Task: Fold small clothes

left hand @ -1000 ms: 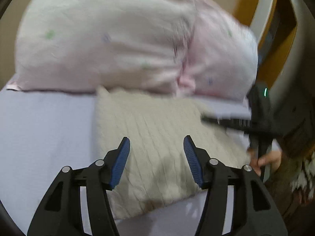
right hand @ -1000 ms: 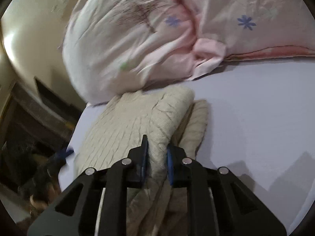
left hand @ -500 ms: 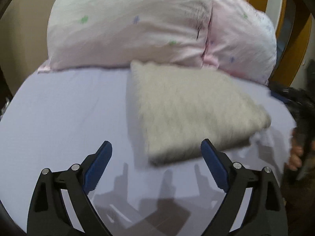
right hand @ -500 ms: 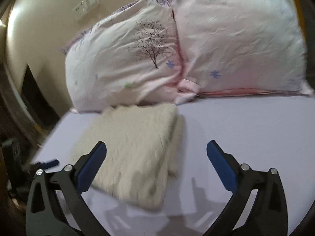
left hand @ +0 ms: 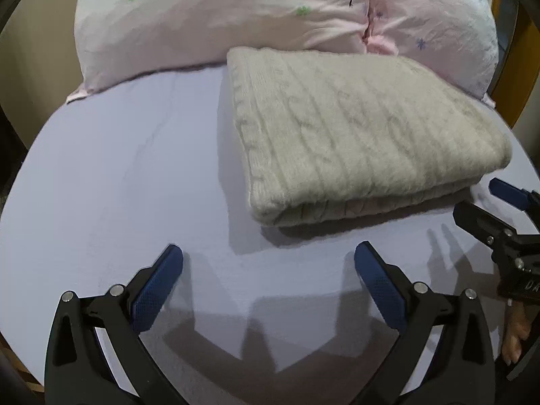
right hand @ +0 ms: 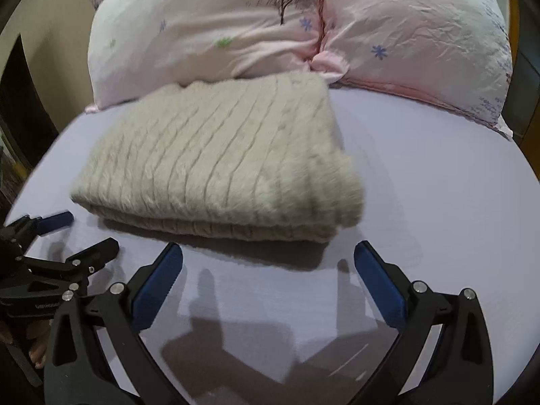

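Observation:
A cream cable-knit sweater [left hand: 354, 135] lies folded in a neat rectangle on the pale lilac bed sheet [left hand: 118, 168], its far edge against the pillows. It also shows in the right wrist view [right hand: 219, 162]. My left gripper [left hand: 268, 263] is open and empty, held back from the sweater's near edge. My right gripper [right hand: 268, 263] is open and empty too, just short of the folded edge. The right gripper shows at the right edge of the left wrist view [left hand: 482, 209]; the left gripper shows at the left of the right wrist view [right hand: 84, 236].
Two pink-and-white floral pillows [left hand: 236, 10] [right hand: 422, 33] stand behind the sweater. A wooden headboard [left hand: 516, 50] shows at the far right. The sheet [right hand: 438, 185] lies bare beside the sweater. The bed's edge curves round at the left.
My right gripper let go of the sweater and opened wide. Both grippers pulled back from the sweater, which now lies folded flat on the sheet.

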Demonstrator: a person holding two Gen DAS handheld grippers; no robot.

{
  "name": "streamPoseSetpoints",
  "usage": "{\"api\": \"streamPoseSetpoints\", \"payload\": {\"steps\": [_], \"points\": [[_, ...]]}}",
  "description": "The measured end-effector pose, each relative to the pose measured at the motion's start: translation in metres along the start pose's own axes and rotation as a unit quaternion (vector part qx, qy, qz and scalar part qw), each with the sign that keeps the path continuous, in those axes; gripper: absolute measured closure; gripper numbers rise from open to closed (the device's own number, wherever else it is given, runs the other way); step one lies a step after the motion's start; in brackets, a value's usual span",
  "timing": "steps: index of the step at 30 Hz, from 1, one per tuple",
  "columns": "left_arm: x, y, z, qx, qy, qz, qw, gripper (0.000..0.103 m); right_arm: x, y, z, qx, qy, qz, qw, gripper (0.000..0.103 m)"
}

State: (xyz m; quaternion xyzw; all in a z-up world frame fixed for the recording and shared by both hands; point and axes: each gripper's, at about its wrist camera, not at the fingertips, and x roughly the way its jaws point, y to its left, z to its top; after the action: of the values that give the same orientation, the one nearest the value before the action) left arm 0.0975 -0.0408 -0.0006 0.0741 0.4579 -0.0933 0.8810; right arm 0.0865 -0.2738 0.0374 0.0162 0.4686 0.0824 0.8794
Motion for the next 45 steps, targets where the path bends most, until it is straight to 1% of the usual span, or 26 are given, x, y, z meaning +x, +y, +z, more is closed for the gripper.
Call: {"api": "streamPoseSetpoints", "payload": {"steps": [2,6,45], "points": [[0.0,0.001,-0.002,-0.003,-0.004,-0.003,1.0,0.001,0.005,0.004,-0.001,-0.013,0.01,-0.023,1.0,0.002],[0.001,0.001,-0.003,-0.006,-0.007,0.0,1.0,0.001,0.015,0.002,0.0,-0.009,0.035,-0.026,0.999,0.002],[0.002,0.0,-0.003,-0.007,-0.008,0.001,0.9999,0.001,0.016,0.0,0.002,-0.001,0.035,-0.028,0.999,0.002]]}}
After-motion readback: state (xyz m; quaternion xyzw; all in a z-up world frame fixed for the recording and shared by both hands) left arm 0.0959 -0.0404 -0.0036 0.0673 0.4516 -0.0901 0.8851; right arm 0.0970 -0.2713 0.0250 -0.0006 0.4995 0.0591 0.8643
